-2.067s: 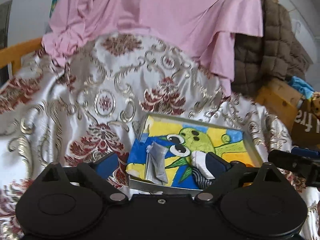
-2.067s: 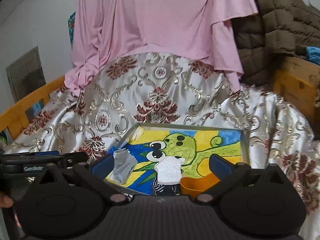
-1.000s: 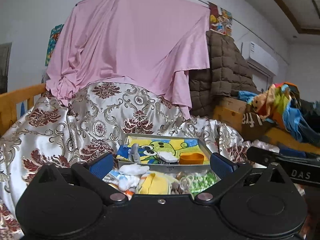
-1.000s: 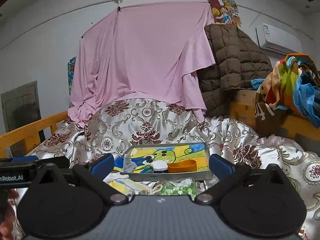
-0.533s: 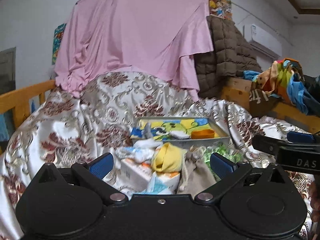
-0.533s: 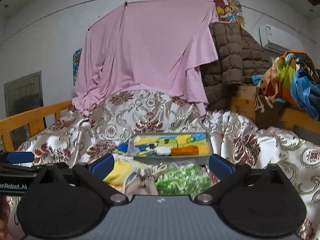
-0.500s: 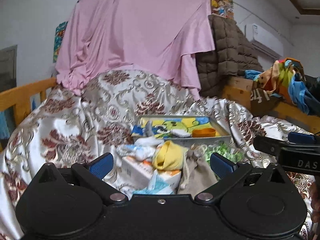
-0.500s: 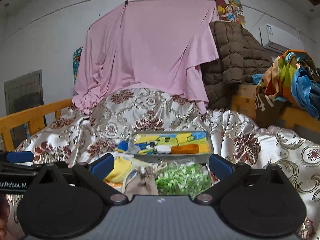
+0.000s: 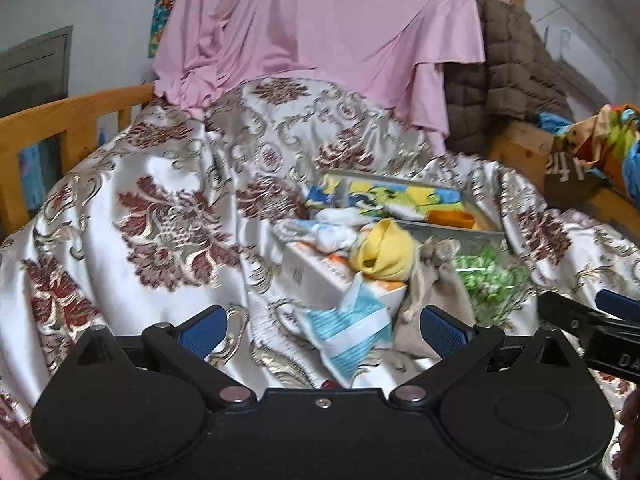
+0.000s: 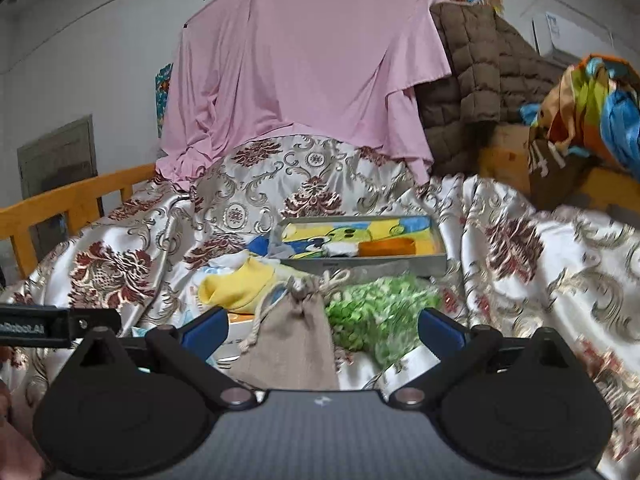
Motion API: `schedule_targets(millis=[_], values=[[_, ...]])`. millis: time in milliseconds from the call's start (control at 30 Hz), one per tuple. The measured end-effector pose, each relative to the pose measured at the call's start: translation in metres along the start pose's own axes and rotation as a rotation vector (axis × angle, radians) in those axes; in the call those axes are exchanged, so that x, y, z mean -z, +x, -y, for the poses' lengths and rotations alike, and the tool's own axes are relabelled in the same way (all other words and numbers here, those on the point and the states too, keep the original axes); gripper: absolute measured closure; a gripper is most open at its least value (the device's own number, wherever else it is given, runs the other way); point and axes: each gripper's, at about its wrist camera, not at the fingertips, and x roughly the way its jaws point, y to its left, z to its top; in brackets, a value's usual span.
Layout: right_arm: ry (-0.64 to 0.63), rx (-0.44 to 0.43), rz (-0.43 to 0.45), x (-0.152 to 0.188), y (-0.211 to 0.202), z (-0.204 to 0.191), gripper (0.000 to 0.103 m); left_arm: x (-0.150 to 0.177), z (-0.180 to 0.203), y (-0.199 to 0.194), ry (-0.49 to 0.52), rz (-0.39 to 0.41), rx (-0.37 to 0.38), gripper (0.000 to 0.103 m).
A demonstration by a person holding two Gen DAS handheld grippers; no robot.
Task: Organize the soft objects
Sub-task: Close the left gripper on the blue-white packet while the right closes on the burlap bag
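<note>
So both tools are hanging back from the pile right now, nothing in either one. The left tool (image 9: 322, 326) is sitting with its fingers spread wide and empty, and the right tool (image 10: 322, 326) is doing the same, also gaping and empty.

The soft stuff is bunched up on the bed, ahead of both tools and just short of the tray (image 10: 400, 266). Dead ahead of the right tool, the tan drawstring pouch (image 10: 294, 340) is lying closest, practically between its fingers, with its long axis running away from the tool and the tied neck at the far end. The green mesh thing (image 10: 380, 312) is lying just to the right of it, and the yellow sock (image 10: 236, 286) is ahead and to the left, resting on a white box (image 9: 316, 276).

From the left tool, the light blue striped cloth (image 9: 348, 326) is the nearest thing, straight ahead, with the pouch off to its right.

My guess is the right one is better placed for the pouch: it's lined up with it lengthwise, so it'd be closing across the narrow width.
</note>
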Motion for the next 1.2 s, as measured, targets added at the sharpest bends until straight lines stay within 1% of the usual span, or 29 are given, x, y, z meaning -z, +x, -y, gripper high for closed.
schedule_targets(millis=[100,333,467,533,700,800,933,1000,1067,1133,1200], values=[[0.002,-0.008,-0.029,0.003,0.005,0.002,0.000,0.001,-0.001,0.006,0.000,-0.035,-0.015,0.001],[-0.012,-0.015,-0.074,0.011,0.016,0.000,0.000,0.004,-0.006,0.016,-0.043,-0.090,-0.018,0.001],[-0.022,-0.039,-0.089,0.014,0.023,0.000,0.000,0.006,-0.010,0.027,-0.093,-0.161,0.029,0.001],[-0.034,-0.046,-0.104,0.016,0.027,-0.002,0.000,0.008,-0.011,0.033,-0.113,-0.196,0.039,0.001],[-0.059,-0.064,-0.132,0.020,0.032,-0.006,0.000,0.010,-0.012,0.038,-0.130,-0.213,0.041,0.001],[-0.063,-0.069,-0.151,0.023,0.036,-0.006,0.000,0.009,-0.012,0.041,-0.122,-0.214,0.042,0.001],[-0.050,-0.091,-0.190,0.024,0.043,-0.004,0.000,0.003,-0.010,0.052,-0.108,-0.227,0.067,0.001],[-0.035,-0.109,-0.202,0.022,0.050,-0.002,0.000,-0.001,-0.007,0.059,-0.083,-0.225,0.077,0.001],[-0.018,-0.133,-0.217,0.019,0.060,0.003,0.000,-0.006,-0.001,0.069,-0.033,-0.226,0.096,0.001],[-0.009,-0.140,-0.229,0.017,0.073,0.008,0.000,-0.011,0.004,0.078,0.019,-0.219,0.111,0.001],[-0.014,-0.142,-0.236,0.014,0.084,0.011,0.000,-0.014,0.007,0.085,0.042,-0.220,0.116,0.001]])
